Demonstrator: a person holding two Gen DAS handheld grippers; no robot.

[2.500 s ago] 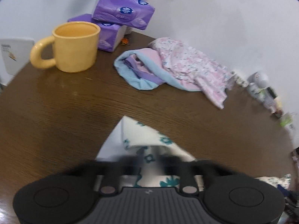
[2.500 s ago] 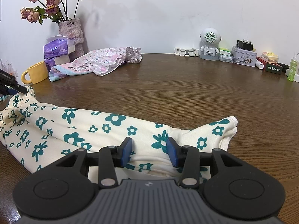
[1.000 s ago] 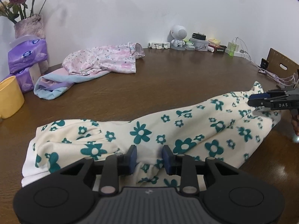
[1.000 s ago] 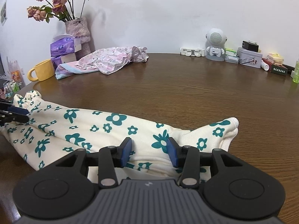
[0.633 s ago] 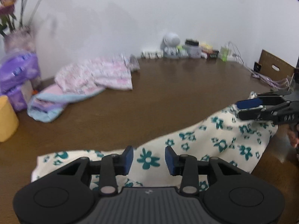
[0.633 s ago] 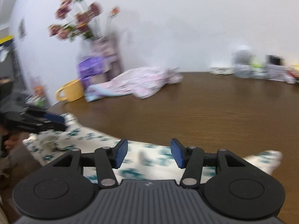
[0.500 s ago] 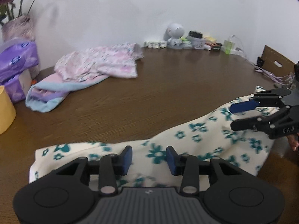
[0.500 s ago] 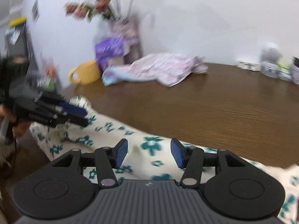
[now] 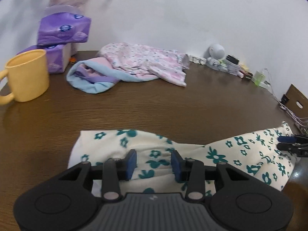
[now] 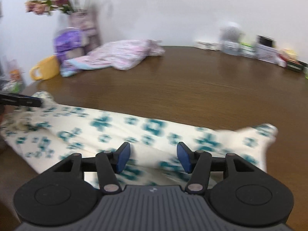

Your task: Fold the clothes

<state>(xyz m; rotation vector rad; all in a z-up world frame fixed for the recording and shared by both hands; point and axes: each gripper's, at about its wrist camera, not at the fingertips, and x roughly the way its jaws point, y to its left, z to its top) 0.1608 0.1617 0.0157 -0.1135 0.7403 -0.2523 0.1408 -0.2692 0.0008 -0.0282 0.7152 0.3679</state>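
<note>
Clearly, the cream garment with green flowers (image 9: 217, 156) lay flat and long across the near part of the brown tabletop (image 9: 173, 105), from one tool to the other. The left tool (image 9: 154, 162) hung above one end of it with its blue pads apart, and the cloth under them was not pinched. The right tool (image 10: 153, 157) stood over the other end, its jaws opening, with cloth below the gap but not pressed by the pads.

The far edge of the garment ran as a wavy line, and beyond it the tabletop was bare wood over a wide band. At the back, near the wall, lay a pink and blue pile of clothes (image 9: 132, 67). Just beside it stood a yellow mug (image 9: 27, 75) and purple tissue packs (image 9: 63, 30). Small items (image 9: 227, 62) stood in a row along the far edge at the wall. In the right wrist view the picture was blurred, so fine details of the cloth could not be read.
</note>
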